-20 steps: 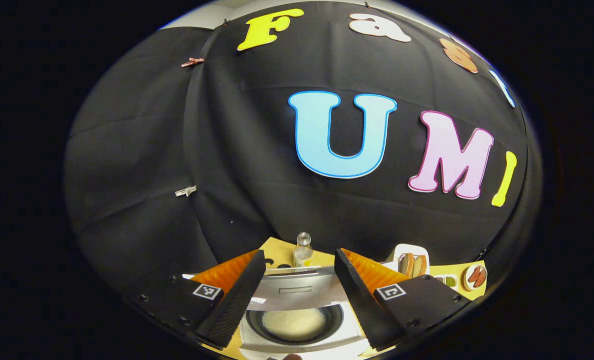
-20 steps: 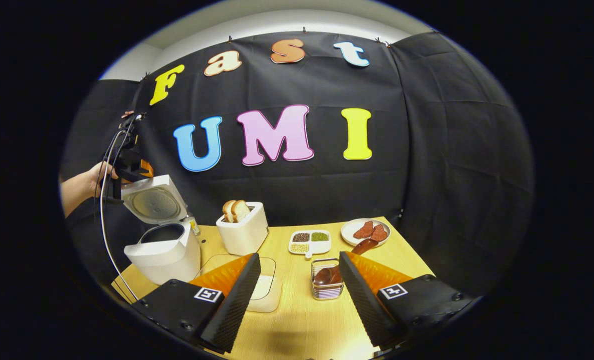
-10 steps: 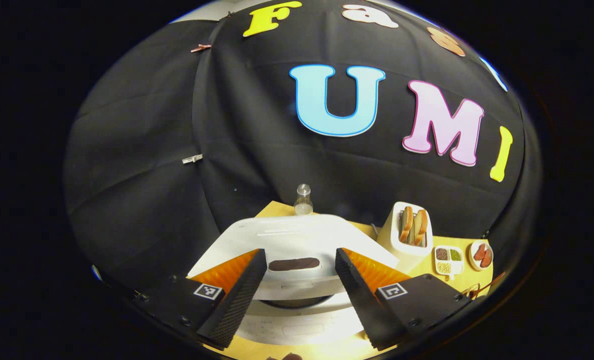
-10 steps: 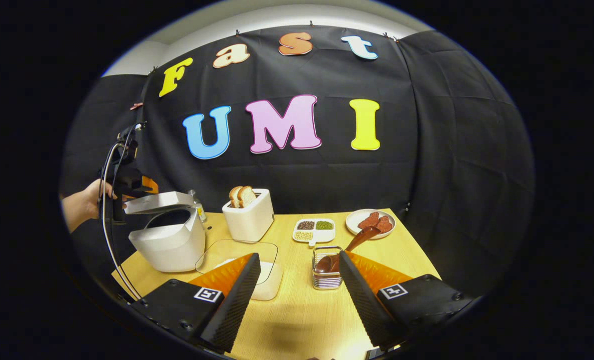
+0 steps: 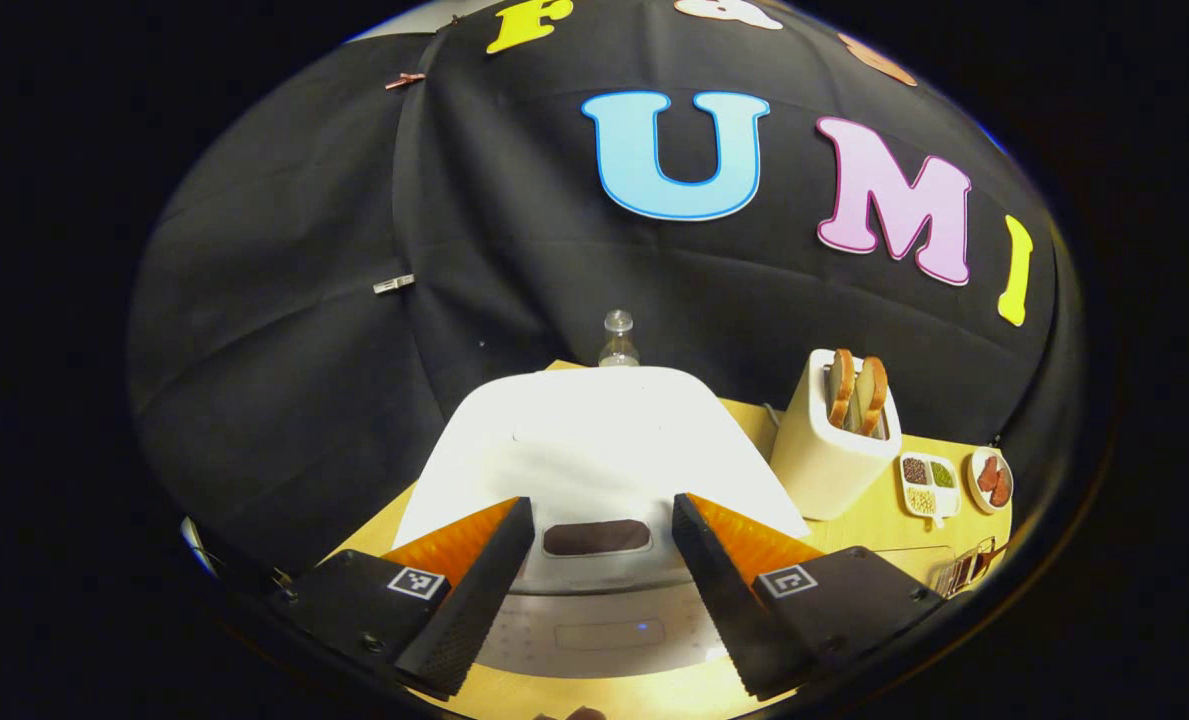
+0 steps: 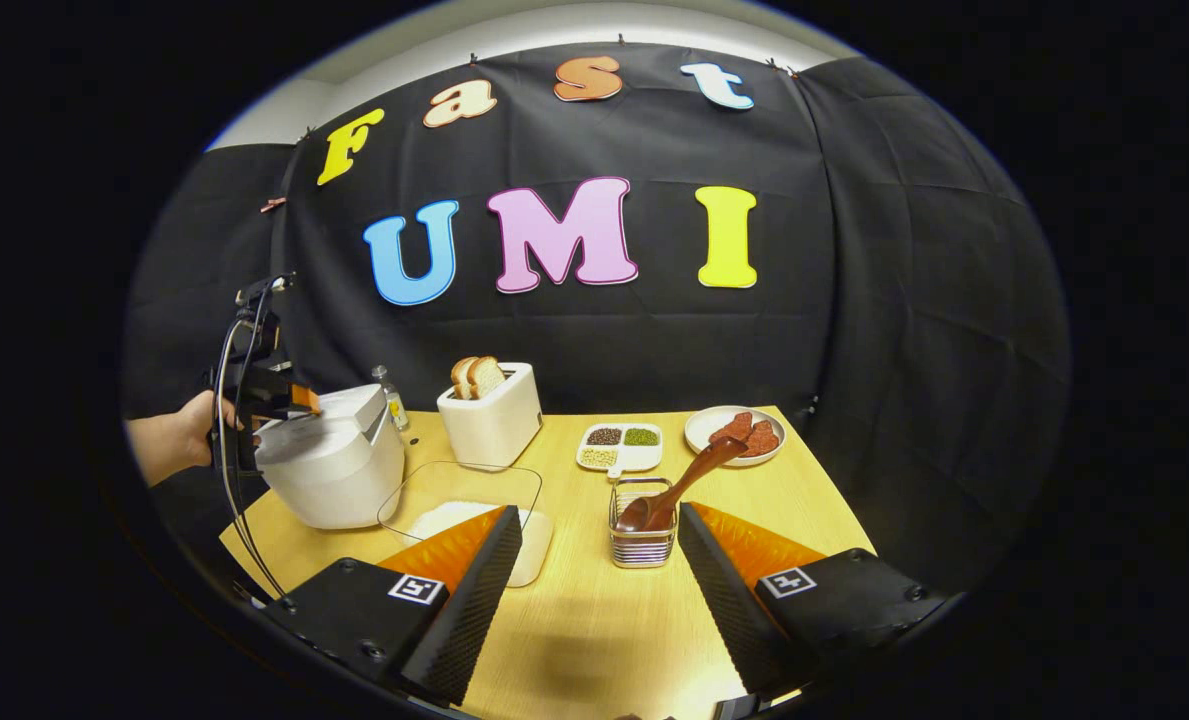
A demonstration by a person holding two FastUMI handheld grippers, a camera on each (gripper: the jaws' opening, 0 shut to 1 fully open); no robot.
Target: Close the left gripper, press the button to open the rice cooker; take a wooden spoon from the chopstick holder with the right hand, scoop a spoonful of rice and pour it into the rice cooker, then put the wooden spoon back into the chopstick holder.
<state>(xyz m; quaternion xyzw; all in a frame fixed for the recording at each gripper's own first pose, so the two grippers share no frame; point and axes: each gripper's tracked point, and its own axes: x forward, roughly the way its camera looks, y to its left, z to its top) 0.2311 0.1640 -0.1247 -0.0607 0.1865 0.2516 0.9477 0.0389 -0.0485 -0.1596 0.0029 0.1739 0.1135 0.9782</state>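
rice cooker (image 5: pixel 604 440) lid down, 12 o'clock of my wide left gripper (image 5: pixel 602 590) | wooden spoon (image 6: pixel 689 480) in chopstick holder (image 6: pixel 642 530), 12 o'clock of my wide, empty right gripper (image 6: pixel 599 590) | judged: scooping finished, nothing left

The chopstick holder (image 5: pixel 964 572) is cut off at the left gripper view's rim, its wooden spoon (image 5: pixel 976 562) indistinct

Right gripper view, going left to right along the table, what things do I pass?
Left gripper → rice cooker → toaster → divided seed dish → plate of red pieces.
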